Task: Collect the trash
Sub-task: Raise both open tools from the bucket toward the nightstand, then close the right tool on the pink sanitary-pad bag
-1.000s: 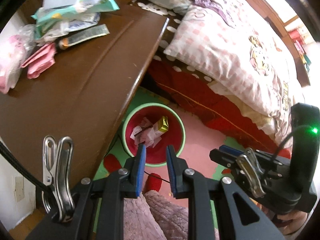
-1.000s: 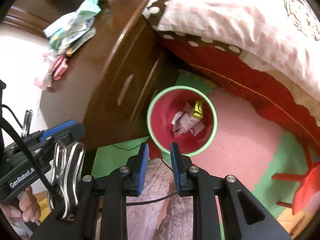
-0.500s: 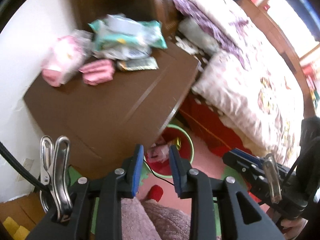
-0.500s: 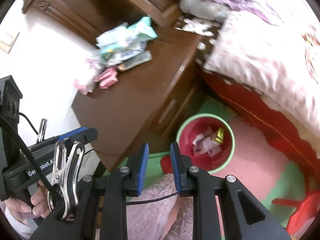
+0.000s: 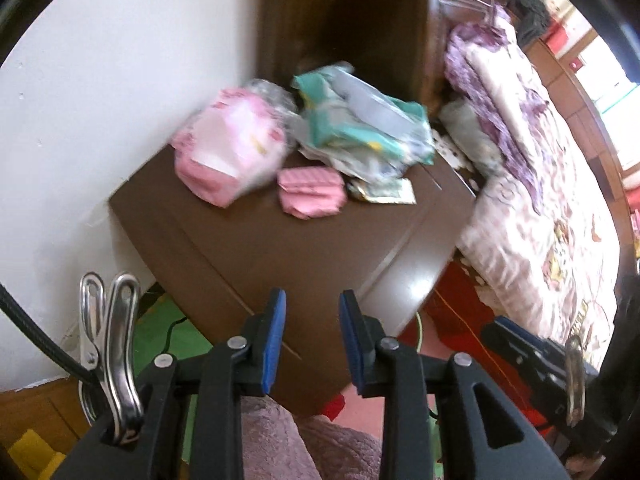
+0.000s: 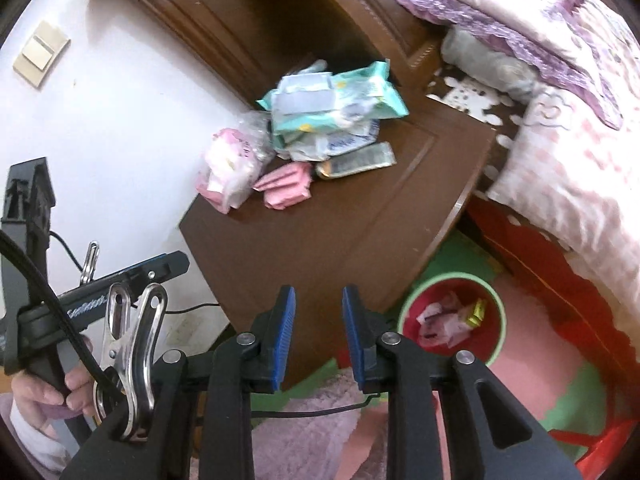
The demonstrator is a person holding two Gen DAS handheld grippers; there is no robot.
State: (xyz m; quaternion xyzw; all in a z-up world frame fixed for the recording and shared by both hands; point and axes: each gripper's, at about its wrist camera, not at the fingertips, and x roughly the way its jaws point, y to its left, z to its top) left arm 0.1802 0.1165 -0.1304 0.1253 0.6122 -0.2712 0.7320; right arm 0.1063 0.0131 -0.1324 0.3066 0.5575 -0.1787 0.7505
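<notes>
Both cameras have lifted; brown surface (image 6: 332, 216) holds packets at 12 o'clock, red bin (image 6: 496, 344) holds wrappers (image 6: 440, 320). Both jaws spread, empty.

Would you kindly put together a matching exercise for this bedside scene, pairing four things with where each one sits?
Things:
1. red bin
2. teal wipes pack
3. pink folded packet
4. crumpled paper

Places:
A. inside the bin
B. on the floor beside the nightstand, by the bed
C. top of the pile at the back of the nightstand
D. on the nightstand top, in front of the pile

Pairs: 1-B, 2-C, 3-D, 4-A
</notes>
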